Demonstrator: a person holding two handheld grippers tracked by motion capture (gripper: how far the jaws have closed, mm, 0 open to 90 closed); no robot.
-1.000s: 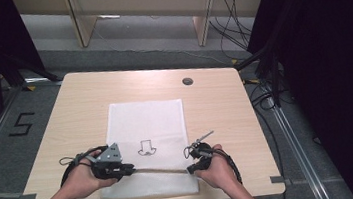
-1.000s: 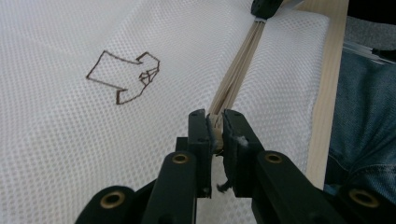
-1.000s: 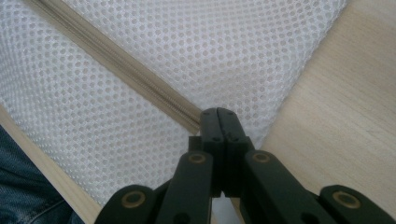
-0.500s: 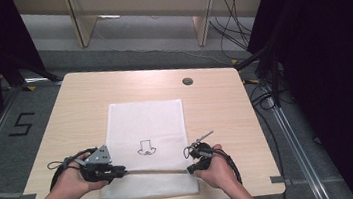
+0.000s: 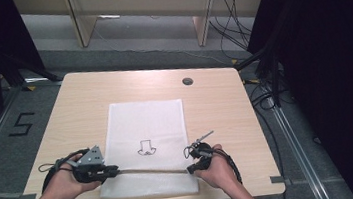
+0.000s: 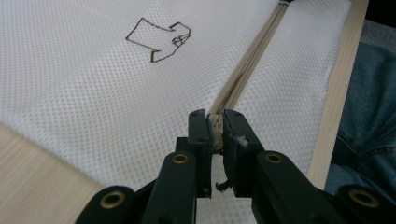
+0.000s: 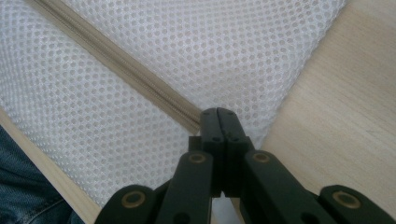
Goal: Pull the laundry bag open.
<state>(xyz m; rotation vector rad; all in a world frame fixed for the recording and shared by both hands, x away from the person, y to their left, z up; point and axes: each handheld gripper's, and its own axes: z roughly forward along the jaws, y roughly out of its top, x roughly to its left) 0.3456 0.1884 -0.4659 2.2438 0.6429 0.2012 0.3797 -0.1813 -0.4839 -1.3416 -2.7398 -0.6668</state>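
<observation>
Tan rubber band (image 5: pixel 150 170) stretched taut above near part of white mesh sheet (image 5: pixel 146 118) on wooden table (image 5: pixel 215 105). Left gripper (image 5: pixel 113 171) clamped on one end; right gripper (image 5: pixel 191 169) clamped on other. Arrow outline (image 5: pixel 145 147) drawn mid-sheet.

High view: overhead, facing forward and down on the table (image 5: pixel 112 86). Left gripper view: close, low, looking along its jaws across the white mesh sheet (image 6: pixel 93 93). Right gripper view: closer, steeper. Shared: sheet and tan band (image 7: pixel 116 60) ahead of both jaws.
</observation>
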